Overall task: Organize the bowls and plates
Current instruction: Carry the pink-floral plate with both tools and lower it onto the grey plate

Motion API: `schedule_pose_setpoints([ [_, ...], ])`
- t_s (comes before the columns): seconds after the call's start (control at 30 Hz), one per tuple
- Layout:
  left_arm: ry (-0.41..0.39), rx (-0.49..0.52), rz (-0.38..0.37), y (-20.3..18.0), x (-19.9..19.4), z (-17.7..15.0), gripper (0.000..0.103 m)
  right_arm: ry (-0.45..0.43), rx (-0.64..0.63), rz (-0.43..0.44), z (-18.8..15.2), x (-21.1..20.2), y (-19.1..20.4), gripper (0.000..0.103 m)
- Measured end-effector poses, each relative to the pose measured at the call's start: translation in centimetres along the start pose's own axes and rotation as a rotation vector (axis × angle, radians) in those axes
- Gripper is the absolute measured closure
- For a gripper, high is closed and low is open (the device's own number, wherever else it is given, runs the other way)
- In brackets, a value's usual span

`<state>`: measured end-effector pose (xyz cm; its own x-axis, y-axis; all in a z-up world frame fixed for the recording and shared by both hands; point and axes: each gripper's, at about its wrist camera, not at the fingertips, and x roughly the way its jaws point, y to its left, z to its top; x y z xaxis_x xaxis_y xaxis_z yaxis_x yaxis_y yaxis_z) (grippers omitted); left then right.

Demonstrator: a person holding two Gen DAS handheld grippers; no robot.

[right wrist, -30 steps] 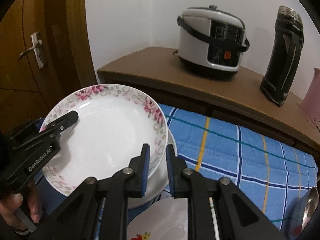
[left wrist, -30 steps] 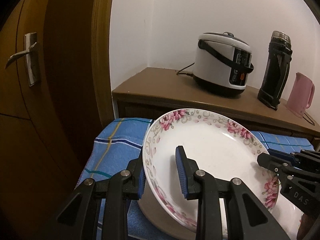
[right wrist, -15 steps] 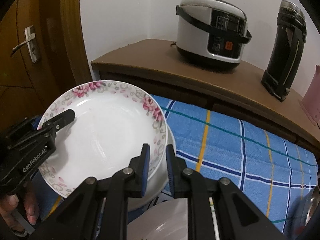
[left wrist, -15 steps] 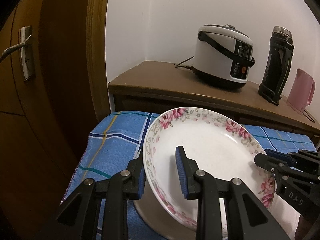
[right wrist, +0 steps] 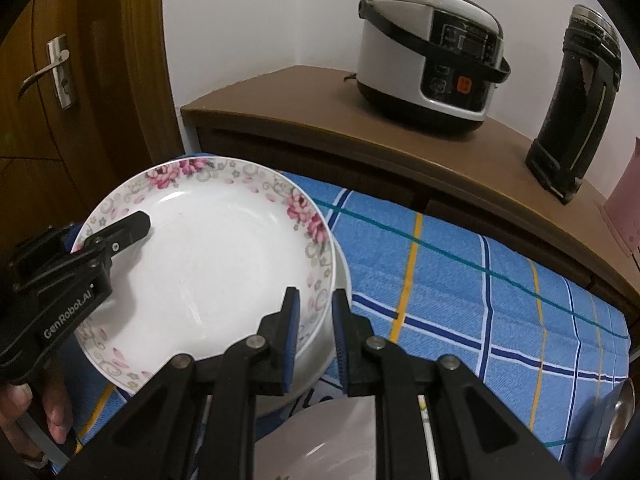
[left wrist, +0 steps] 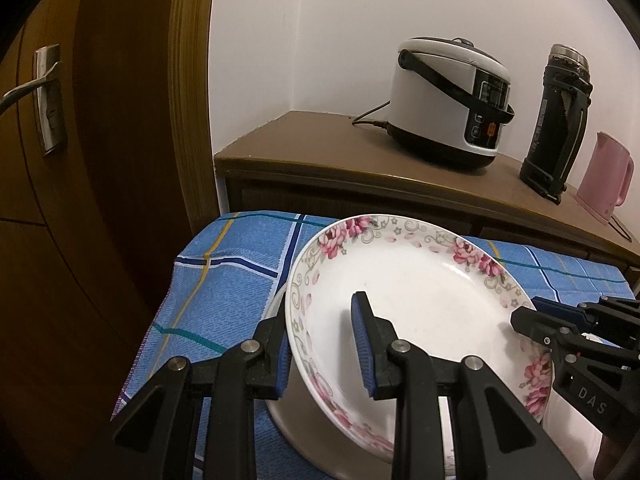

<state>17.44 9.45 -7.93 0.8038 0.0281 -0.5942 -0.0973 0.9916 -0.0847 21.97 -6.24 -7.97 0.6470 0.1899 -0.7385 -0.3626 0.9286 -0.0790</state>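
A white plate with a pink floral rim [left wrist: 420,300] [right wrist: 208,272] hangs tilted just over the blue checked cloth, gripped from both sides. My left gripper [left wrist: 322,346] [right wrist: 120,232] is shut on its left rim, one pad inside the plate and one under it. At the opposite rim, my right gripper [right wrist: 315,320] [left wrist: 532,316] is shut on the edge. A plain white dish [right wrist: 340,284] [left wrist: 296,420] lies directly beneath on the cloth. Another white dish [right wrist: 320,440] shows under my right gripper's fingers.
Behind the clothed table [right wrist: 460,280] stands a brown sideboard [left wrist: 320,148] with a rice cooker [left wrist: 448,100], a black flask [left wrist: 560,120] and a pink kettle [left wrist: 604,180]. A wooden door with a handle [left wrist: 44,92] is at the left. A metal utensil [right wrist: 624,412] lies at the cloth's right edge.
Both grippers keep the same hold on the floral plate. The views have shifted only slightly; the plate stays over the white dish.
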Motion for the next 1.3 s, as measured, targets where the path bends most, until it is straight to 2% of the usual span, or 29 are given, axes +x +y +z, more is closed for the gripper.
schedule_pose_setpoints([
  [1.3,0.148,-0.059,-0.063,0.8,2.1,-0.3,0.073,0.058,-0.036,-0.039,0.6,1.3,0.7,0.087],
])
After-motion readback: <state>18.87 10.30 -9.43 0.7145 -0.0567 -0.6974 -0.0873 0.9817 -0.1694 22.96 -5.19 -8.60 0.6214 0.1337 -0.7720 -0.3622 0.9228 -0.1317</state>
